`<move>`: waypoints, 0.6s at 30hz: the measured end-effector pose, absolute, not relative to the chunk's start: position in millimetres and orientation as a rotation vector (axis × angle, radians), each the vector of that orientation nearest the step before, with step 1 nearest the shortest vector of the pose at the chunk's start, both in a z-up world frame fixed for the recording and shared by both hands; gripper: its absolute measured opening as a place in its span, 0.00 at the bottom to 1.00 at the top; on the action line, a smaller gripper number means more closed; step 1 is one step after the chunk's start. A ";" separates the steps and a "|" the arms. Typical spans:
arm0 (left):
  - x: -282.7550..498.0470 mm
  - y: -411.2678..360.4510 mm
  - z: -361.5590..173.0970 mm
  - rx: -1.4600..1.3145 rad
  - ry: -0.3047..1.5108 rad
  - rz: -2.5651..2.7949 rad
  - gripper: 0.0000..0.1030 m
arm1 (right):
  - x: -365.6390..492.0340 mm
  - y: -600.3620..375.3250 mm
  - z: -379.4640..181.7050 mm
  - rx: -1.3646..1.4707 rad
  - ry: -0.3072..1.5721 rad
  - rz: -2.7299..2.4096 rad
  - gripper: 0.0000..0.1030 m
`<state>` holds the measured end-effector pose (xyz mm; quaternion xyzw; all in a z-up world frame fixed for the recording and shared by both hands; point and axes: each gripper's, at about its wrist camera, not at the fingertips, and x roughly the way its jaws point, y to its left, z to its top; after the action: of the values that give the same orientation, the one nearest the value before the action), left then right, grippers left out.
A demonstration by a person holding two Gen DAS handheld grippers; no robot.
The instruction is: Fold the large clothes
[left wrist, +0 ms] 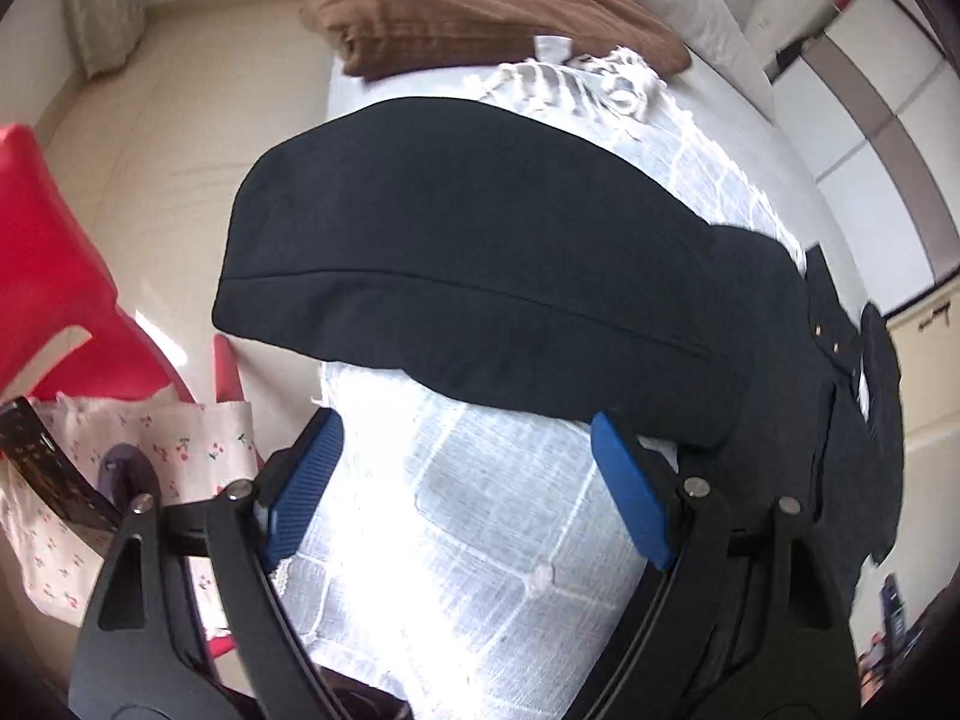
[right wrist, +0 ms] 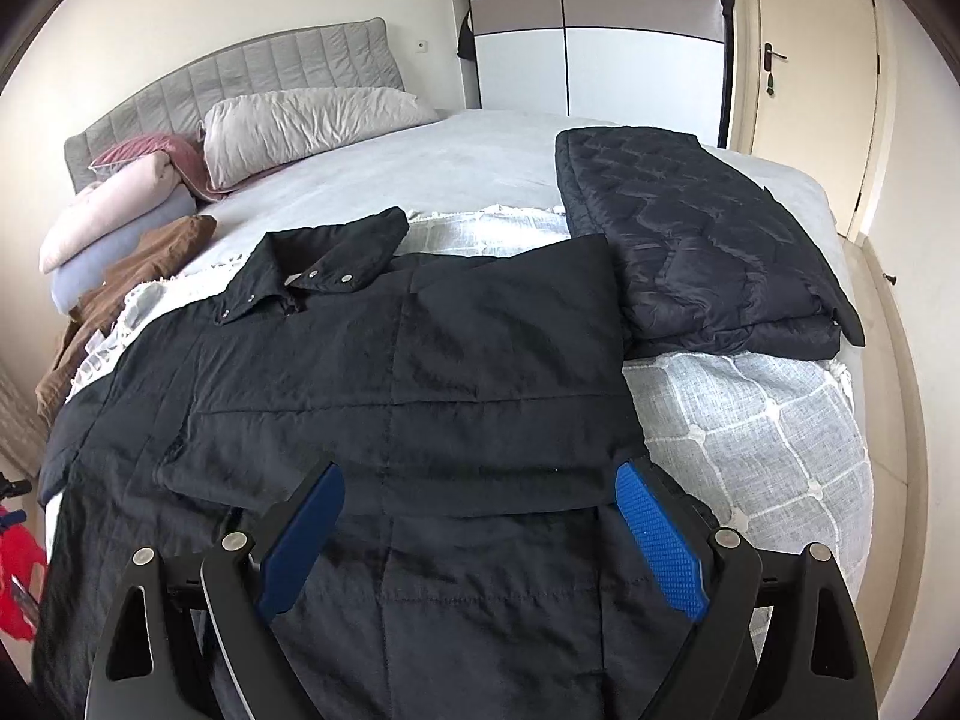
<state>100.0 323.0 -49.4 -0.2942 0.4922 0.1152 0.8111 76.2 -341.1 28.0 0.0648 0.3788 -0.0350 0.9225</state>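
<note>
A black quilted jacket [right wrist: 384, 372] lies flat on a white checked throw [right wrist: 762, 420] on the bed, collar with snaps toward the headboard, one sleeve folded across its body. My right gripper [right wrist: 480, 480] is open and empty just above the jacket's lower middle. In the left wrist view the jacket's other sleeve [left wrist: 456, 276] lies stretched out sideways over the throw [left wrist: 480, 540]. My left gripper [left wrist: 465, 426] is open and empty, just short of the sleeve's near edge.
A folded dark quilted coat [right wrist: 690, 234] lies at the bed's right side. A brown garment [left wrist: 480, 6] lies near the pillows [right wrist: 300, 126]. A red plastic chair [left wrist: 54, 276] with floral cloth stands beside the bed. Wardrobe and door stand behind.
</note>
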 end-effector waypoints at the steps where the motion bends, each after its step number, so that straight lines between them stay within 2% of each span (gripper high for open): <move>1: 98.1 333.7 -56.4 -0.692 1.038 0.250 0.82 | 76.6 -340.2 27.1 0.132 0.780 -0.071 0.90; 8: 92.3 377.8 -105.3 -1.041 0.946 0.299 0.80 | 81.6 -331.7 19.6 0.081 0.801 -0.081 0.90; 14: 85.0 397.4 -146.6 -1.322 0.771 0.314 0.78 | 87.8 -323.7 13.2 0.057 0.827 -0.073 0.90; 17: 80.7 399.8 -160.1 -1.453 0.658 0.302 0.67 | 91.6 -317.2 9.6 0.059 0.850 -0.052 0.90; 18: 80.1 400.2 -160.8 -1.467 0.634 0.306 0.60 | 92.5 -313.1 8.4 0.049 0.855 -0.045 0.90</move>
<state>80.1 400.2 -160.8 -0.6553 0.2831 0.1365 0.6869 92.5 -313.1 8.4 0.0240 0.4144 -0.0220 0.9095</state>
